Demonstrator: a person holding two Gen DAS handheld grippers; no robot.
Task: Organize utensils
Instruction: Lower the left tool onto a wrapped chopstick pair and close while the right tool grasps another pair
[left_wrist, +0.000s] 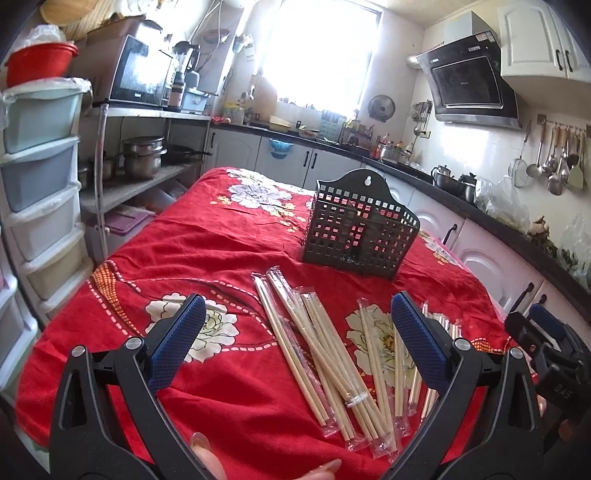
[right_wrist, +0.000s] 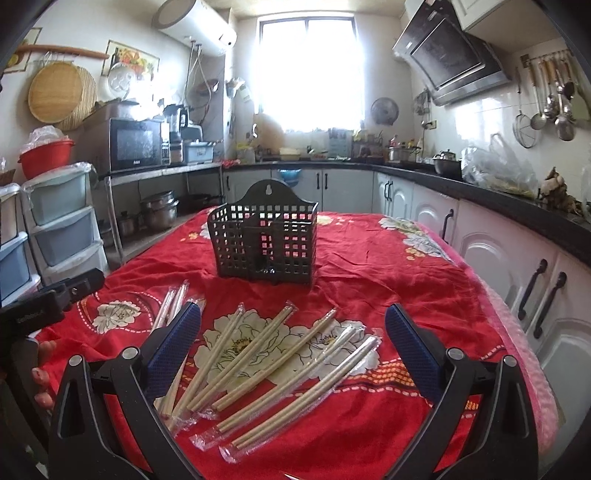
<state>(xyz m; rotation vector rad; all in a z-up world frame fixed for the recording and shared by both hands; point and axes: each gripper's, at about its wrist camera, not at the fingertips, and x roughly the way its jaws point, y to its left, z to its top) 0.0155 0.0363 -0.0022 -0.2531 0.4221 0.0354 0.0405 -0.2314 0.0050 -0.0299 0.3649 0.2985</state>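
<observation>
Several pairs of wooden chopsticks in clear wrappers (left_wrist: 325, 350) lie fanned out on the red flowered tablecloth (left_wrist: 207, 243); they also show in the right wrist view (right_wrist: 266, 350). A black perforated utensil holder (left_wrist: 356, 229) stands upright behind them, also seen in the right wrist view (right_wrist: 264, 243), with nothing visible inside. My left gripper (left_wrist: 295, 306) is open and empty above the chopsticks. My right gripper (right_wrist: 293, 314) is open and empty above them too; its body shows at the left wrist view's right edge (left_wrist: 546, 350).
The table's right edge borders white cabinets (right_wrist: 517, 280) under a black counter. Plastic drawer stacks (left_wrist: 40, 184) and a metal shelf with pots (left_wrist: 144, 158) stand to the left. The other gripper's body (right_wrist: 48, 299) sits at the left of the right wrist view.
</observation>
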